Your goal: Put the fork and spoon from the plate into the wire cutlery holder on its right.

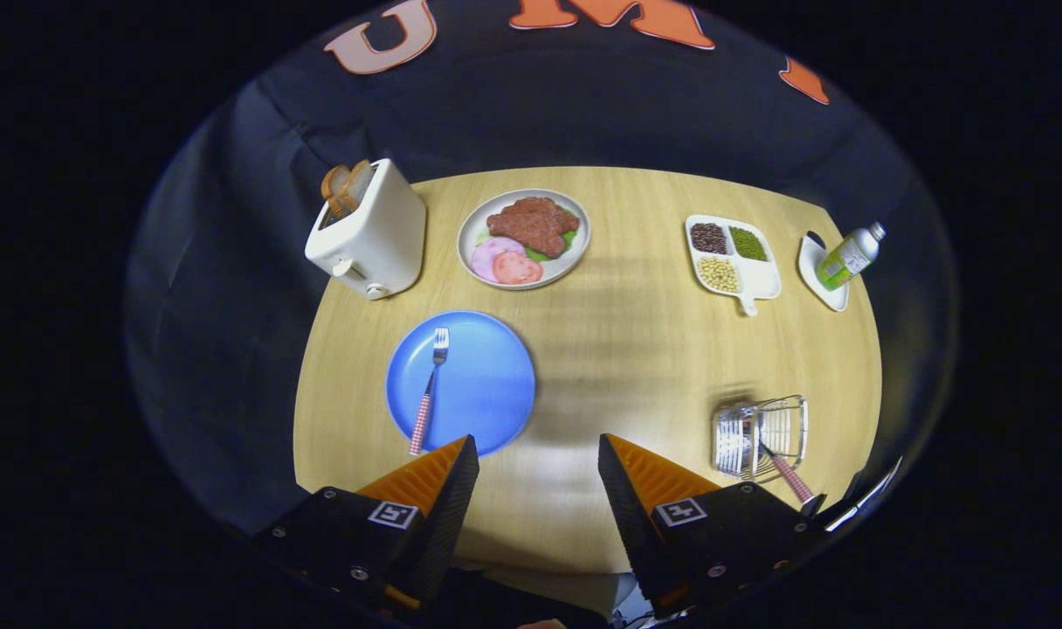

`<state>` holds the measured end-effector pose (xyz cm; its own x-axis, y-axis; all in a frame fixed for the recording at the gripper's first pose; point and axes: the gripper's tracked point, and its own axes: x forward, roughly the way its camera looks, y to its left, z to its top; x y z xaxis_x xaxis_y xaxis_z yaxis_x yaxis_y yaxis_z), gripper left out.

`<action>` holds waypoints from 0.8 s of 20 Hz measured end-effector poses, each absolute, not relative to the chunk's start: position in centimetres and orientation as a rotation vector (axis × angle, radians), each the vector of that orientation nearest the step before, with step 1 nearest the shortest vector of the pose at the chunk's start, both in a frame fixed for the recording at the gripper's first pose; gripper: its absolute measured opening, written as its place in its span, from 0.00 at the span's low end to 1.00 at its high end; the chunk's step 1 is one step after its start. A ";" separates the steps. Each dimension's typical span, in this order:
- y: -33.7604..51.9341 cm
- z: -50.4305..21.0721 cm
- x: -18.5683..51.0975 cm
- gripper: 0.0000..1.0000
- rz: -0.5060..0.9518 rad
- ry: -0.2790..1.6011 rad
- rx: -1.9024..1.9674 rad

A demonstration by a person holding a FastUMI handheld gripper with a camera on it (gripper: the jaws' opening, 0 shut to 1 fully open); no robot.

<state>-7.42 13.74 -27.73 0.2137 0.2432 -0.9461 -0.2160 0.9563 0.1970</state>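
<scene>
A blue plate (483,384) lies on the wooden table (627,349), just ahead of my left finger. On its left part rests a fork (430,393) with a pink checked handle, tines pointing away from me. To the right stands the wire cutlery holder (758,435), beyond my right finger. A utensil with a pink checked handle (789,476) leans out of the holder toward me, which looks like the spoon. My gripper (538,459) hovers above the table's near edge, open, with nothing between its fingers.
A white toaster (372,231) with bread stands at the far left. Behind the blue plate sits a plate of meat and ham (524,238). At the far right are a divided dish of beans (730,253) and a small bottle (848,255) on a white dish.
</scene>
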 end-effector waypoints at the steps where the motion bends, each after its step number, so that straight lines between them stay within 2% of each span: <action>1: 15.1 -28.3 -7.8 0.83 0.331 1.329 0.021; 7: 22.3 -32.3 -9.5 0.83 0.396 1.396 -0.041; 12: 24.8 -36.2 -10.9 0.83 0.393 1.467 -0.091; 16: 25.7 -38.5 -11.7 0.78 0.361 1.521 -0.082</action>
